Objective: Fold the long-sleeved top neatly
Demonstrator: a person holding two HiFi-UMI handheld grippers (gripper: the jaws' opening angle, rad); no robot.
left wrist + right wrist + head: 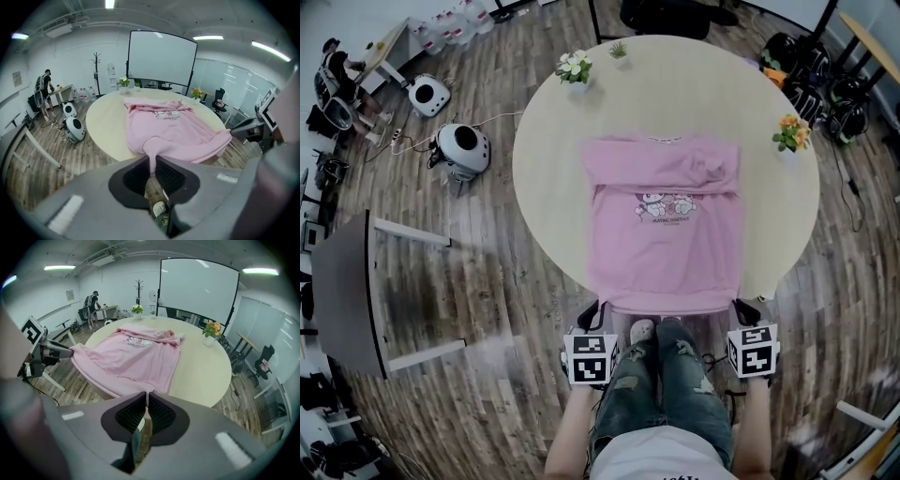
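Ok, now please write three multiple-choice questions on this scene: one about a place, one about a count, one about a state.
1. Where does the pink top lie?
A. on the round table
B. on the floor
C. on a chair
2. How many small potted plants stand on the table?
A. one
B. three
C. five
3. How do the jaws of the left gripper stand?
A. wide apart
B. shut on the top's hem
C. shut on nothing

Answers:
1 A: the top spreads over the tabletop.
2 B: white flowers, a green plant, orange flowers.
3 B: pink cloth is pinched between the jaws.
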